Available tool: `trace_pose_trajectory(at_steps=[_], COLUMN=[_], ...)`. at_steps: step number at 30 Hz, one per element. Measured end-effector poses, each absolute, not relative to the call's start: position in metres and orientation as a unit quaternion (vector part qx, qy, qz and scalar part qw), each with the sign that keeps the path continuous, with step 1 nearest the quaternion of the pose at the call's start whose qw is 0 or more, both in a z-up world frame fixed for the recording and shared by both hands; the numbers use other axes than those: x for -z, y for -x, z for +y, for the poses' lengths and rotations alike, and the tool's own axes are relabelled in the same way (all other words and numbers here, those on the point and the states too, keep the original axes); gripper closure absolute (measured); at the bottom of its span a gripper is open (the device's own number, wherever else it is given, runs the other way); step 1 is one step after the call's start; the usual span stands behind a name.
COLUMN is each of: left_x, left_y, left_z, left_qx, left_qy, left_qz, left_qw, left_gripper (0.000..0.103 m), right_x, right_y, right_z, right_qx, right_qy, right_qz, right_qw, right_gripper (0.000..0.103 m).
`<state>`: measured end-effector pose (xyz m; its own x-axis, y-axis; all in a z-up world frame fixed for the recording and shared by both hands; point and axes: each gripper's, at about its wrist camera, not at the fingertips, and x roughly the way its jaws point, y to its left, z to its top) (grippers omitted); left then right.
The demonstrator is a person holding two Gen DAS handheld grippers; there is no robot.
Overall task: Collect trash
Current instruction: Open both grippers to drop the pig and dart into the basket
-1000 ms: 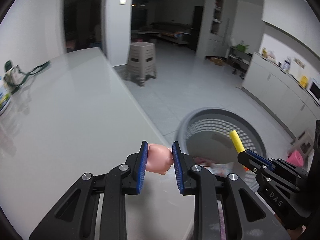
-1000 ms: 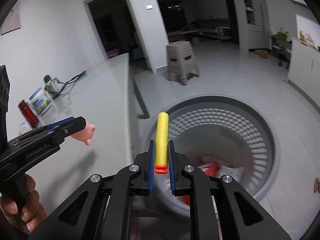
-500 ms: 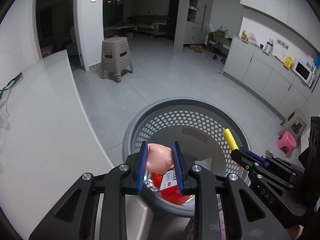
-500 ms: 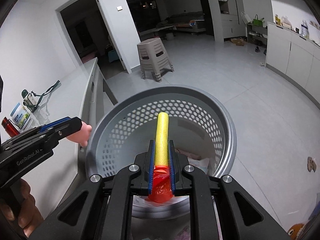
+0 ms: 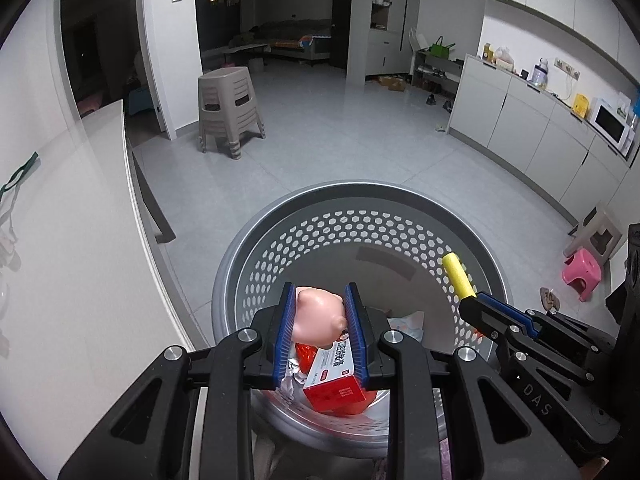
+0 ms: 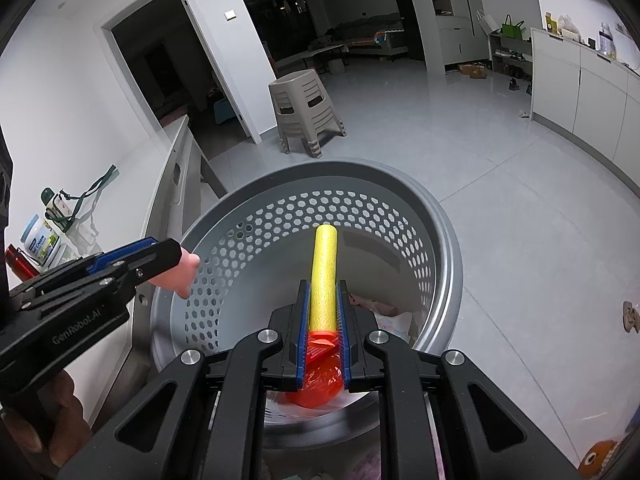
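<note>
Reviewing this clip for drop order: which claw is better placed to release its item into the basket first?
Right, probably. The right claw holds the yellow foam dart well over the basket; the left claw with the pink toy sits nearer the rim.

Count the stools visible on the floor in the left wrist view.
3: a beige stacked stool near the doorway, a pink stool and a beige one at far right. Others may be hidden.

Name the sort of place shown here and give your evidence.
Probably a home's open kitchen and living area: white microwave on long white counter cabinets, dark sofa beyond, stacked beige plastic stools on the tiled floor.
</note>
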<state>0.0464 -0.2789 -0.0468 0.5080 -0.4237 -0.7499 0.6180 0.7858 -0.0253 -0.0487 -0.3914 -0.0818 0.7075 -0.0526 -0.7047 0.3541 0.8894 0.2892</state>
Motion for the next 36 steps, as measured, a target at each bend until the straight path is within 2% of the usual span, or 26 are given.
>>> trace_pose_trajectory(at_steps=[24,26,28,30,36], left_x=[0.053,0.052,0.051,0.05,0.047], left_y=[-0.052,-0.052,-0.051,-0.051,-0.05], left_z=[-0.281,-0.28,-0.279,-0.277,-0.273], left_qx=[0.277,0.274,0.272,0.269,0.267], left_qy=[-0.124,-0.127,-0.127,-0.126,-0.124], left_qz=[0.408,0.405,0.403,0.398,0.394], left_qw=[0.861,0.863,0.864,0.868,0.871], left_gripper=[0.077,0.073,0.058,0.048,0.047], right_x=[0.089,0.088,0.087,0.085,0.083], right_y=[0.04,0.041,0.041,0.042,0.043], right_z=[-0.399,-0.399,-0.399,-0.399,-0.398], right_qx=[0.111,0.112,0.113,0.115,0.116], right_qy=[-0.21,-0.21,-0.211,-0.212,-0.211], right_qz=[0.373,0.371,0.368,0.364,0.363], right_qw=[0.897,0.898,0.898,0.899,0.9], right_gripper=[0.09,0.089,0.082,0.081,0.081])
